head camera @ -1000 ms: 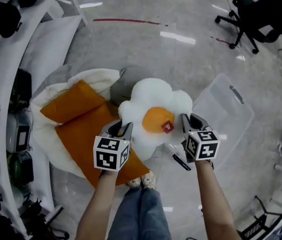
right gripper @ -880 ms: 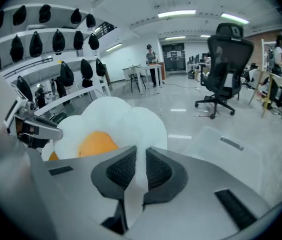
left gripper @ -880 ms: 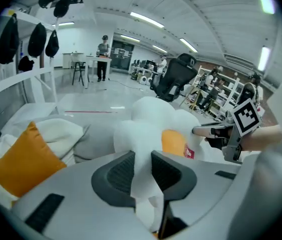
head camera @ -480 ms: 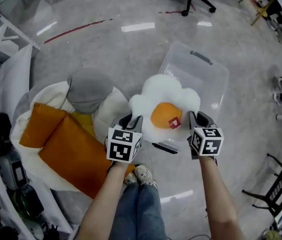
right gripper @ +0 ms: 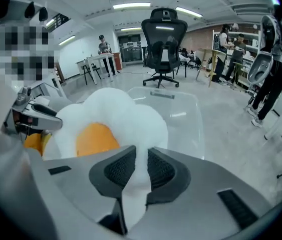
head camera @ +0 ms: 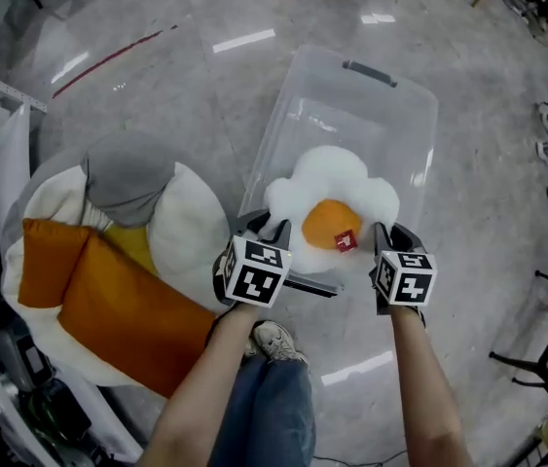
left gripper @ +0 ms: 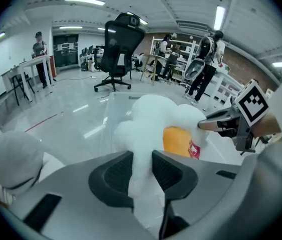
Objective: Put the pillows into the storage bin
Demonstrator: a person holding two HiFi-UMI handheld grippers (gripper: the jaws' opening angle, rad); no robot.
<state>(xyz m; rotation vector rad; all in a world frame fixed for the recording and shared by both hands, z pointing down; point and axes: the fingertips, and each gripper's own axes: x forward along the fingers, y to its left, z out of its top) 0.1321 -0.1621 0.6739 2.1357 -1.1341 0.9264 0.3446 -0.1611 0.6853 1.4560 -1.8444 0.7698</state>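
1. While both grippers carry the egg pillow [head camera: 332, 197], the left gripper [head camera: 266, 230] grips the pillow's white left edge. Its jaws are opening, with the plush pinched between the pads.
2. The right gripper [head camera: 387, 233] grips the white right edge. Its jaws are also opening, with fabric pressed between the pads.
3. The egg pillow spans the gap between the two grippers, yolk side up, with a red tag [head camera: 345, 242] on the yolk.
4. The storage bin [head camera: 303, 95], made of clear plastic, lies ahead of and below both grippers. The pillow is over its near end.
5. To the left of the left gripper, an orange pillow [head camera: 118, 305] and a grey pillow [head camera: 127, 173] rest on a white cushion [head camera: 191, 232] on the floor [head camera: 157, 76].
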